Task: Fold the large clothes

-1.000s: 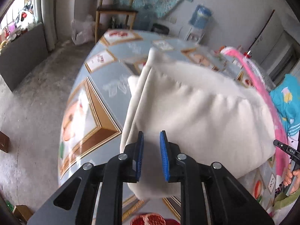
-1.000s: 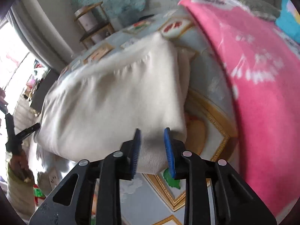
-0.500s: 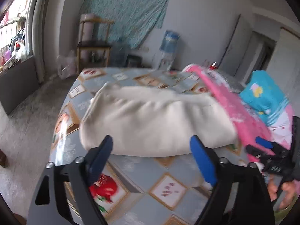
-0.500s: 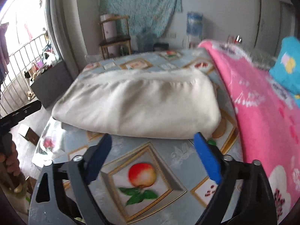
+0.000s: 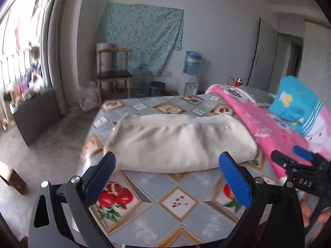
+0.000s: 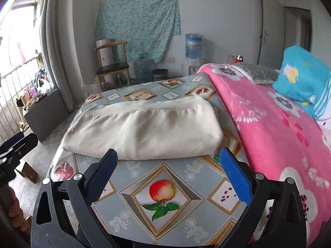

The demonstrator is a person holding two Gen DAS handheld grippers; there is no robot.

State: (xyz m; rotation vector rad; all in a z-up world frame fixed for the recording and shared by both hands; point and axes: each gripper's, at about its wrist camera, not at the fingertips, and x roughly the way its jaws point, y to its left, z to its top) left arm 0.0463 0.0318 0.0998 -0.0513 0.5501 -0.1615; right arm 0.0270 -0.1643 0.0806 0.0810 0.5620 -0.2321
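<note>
A cream garment (image 5: 178,140) lies folded into a thick rectangle on the fruit-print tablecloth (image 5: 175,204); it also shows in the right wrist view (image 6: 144,130). My left gripper (image 5: 168,177) is open and empty, held back from the garment's near edge. My right gripper (image 6: 169,173) is open and empty, also short of the near edge. The right gripper shows at the right edge of the left wrist view (image 5: 298,163). The left gripper shows at the left edge of the right wrist view (image 6: 14,146).
A pink floral blanket (image 6: 279,134) covers the table's right side, with a blue pillow (image 6: 302,80) on it. A wooden chair (image 6: 112,66), a water dispenser (image 6: 193,49) and a dark cabinet (image 6: 45,113) stand beyond the table.
Both grippers have let go of the cream garment, opened wide and drawn back from it. The garment now lies flat and folded on the table.
</note>
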